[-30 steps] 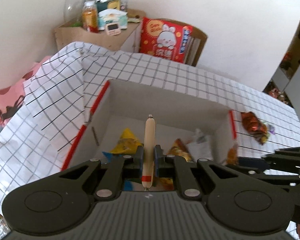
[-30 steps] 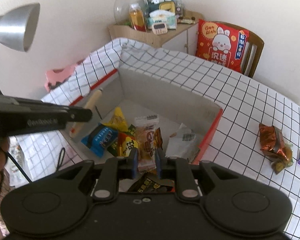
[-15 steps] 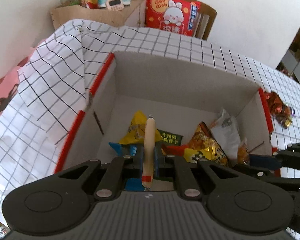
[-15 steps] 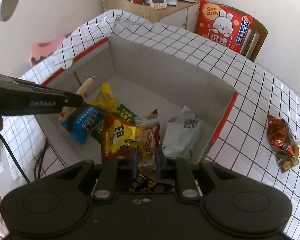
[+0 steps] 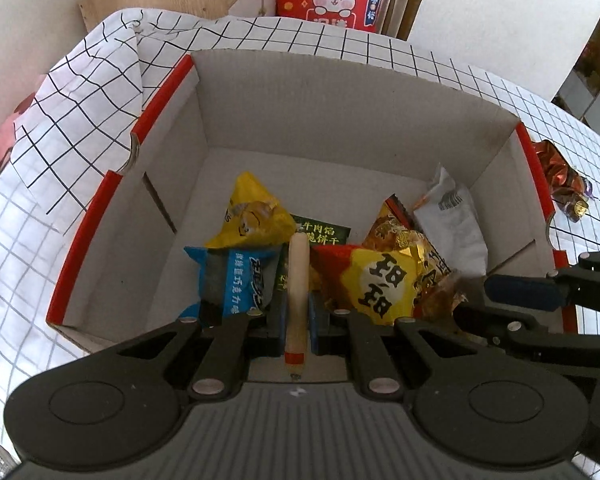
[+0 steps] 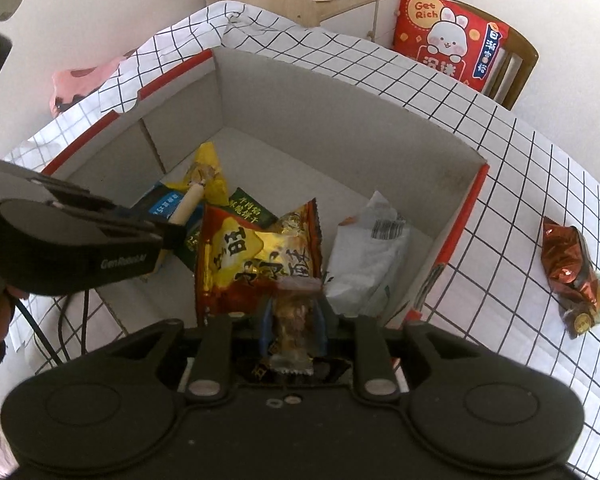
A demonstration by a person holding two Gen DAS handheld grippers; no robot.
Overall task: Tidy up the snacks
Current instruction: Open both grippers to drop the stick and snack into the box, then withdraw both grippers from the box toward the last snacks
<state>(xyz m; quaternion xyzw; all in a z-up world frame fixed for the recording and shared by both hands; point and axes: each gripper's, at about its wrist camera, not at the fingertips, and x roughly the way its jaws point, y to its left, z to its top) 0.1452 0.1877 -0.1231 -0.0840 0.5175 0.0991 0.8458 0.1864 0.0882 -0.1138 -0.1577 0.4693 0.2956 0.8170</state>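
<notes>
The cardboard box [image 5: 204, 128], open-topped with red-taped rims, sits on a white cloth with a black grid [image 6: 480, 152]. The left gripper [image 5: 298, 312] hangs over the box's near edge with its jaws pinched narrowly on a pale sausage stick [image 5: 298, 280] that has a red band near its rear end; the stick points forward above the snacks in the box. The right gripper [image 6: 293, 320], also at the near edge of the box, is clamped on a small clear-wrapped snack [image 6: 294, 312] with brownish contents.

Inside the box lie a yellow bag [image 5: 252, 216], a blue packet [image 5: 236, 280] with white Chinese lettering, a dark green packet [image 5: 320, 234] with yellow Chinese characters, a red-and-yellow bag [image 6: 240, 248] bearing the large character 旺, a gold foil bag [image 6: 288, 256] with Chinese writing, and a white pouch [image 6: 372, 256] with a barcode. Outside the box, to its right on the cloth, lies a copper-brown foil packet [image 6: 568, 264]. Beyond the box a red cushion [image 6: 448, 36] reading "Get Rich" with a rabbit leans on a wooden chair [image 6: 520, 60]. The left gripper's side reads "GenRobot.AI".
</notes>
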